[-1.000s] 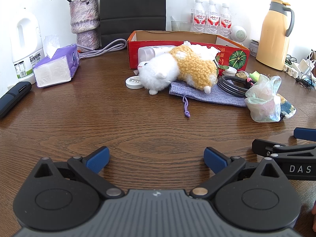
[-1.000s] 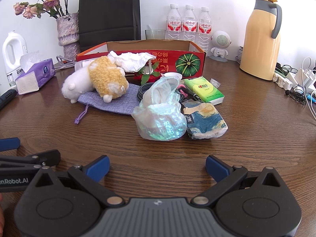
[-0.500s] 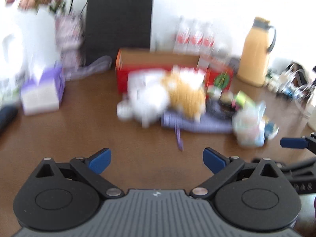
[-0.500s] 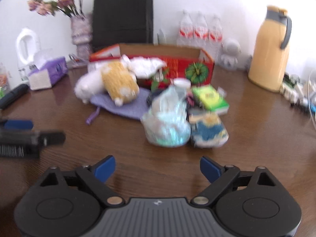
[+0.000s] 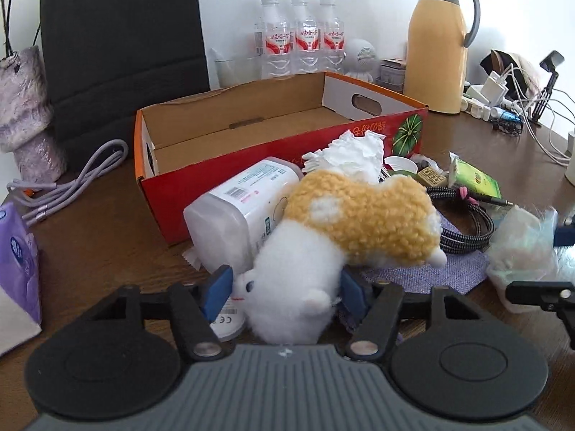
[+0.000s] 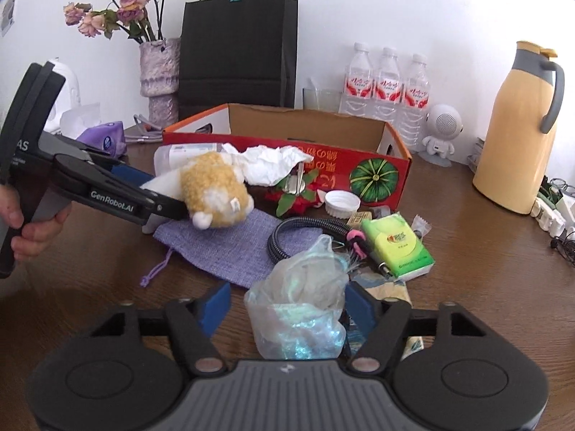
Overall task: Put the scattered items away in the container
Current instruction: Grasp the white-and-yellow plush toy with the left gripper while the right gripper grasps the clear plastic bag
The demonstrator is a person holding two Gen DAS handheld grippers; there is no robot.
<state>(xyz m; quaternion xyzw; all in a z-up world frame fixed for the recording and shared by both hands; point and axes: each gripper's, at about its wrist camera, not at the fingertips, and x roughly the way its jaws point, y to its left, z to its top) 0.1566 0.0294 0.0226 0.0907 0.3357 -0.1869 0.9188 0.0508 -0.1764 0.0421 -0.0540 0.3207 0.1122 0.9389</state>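
My left gripper point(image 5: 285, 289) is shut on the white head end of a white and orange plush toy point(image 5: 345, 226), which lies on a purple cloth pouch point(image 5: 424, 273). From the right wrist view the left gripper point(image 6: 158, 194) clasps the plush toy point(image 6: 212, 186). My right gripper point(image 6: 287, 305) has its jaws around a crumpled clear plastic bag point(image 6: 302, 305), with a gap at the left pad. The red cardboard box point(image 5: 222, 176) stands open just behind the toy. A clear plastic jar point(image 5: 244, 212) and a crumpled white tissue point(image 5: 352, 154) lie against its front.
A black cable point(image 6: 305, 230), green tissue pack point(image 6: 399, 248), white lid point(image 6: 341, 203) and painted pouch point(image 6: 391, 291) lie by the bag. Behind stand water bottles point(image 6: 384, 86), a yellow thermos point(image 6: 521, 133), a black bag point(image 6: 237, 50), a vase point(image 6: 160, 75) and a purple tissue pack point(image 5: 14, 262).
Both grippers moved forward from the bare table front. The left closed on the plush toy's head. The right came around the plastic bag and narrowed.
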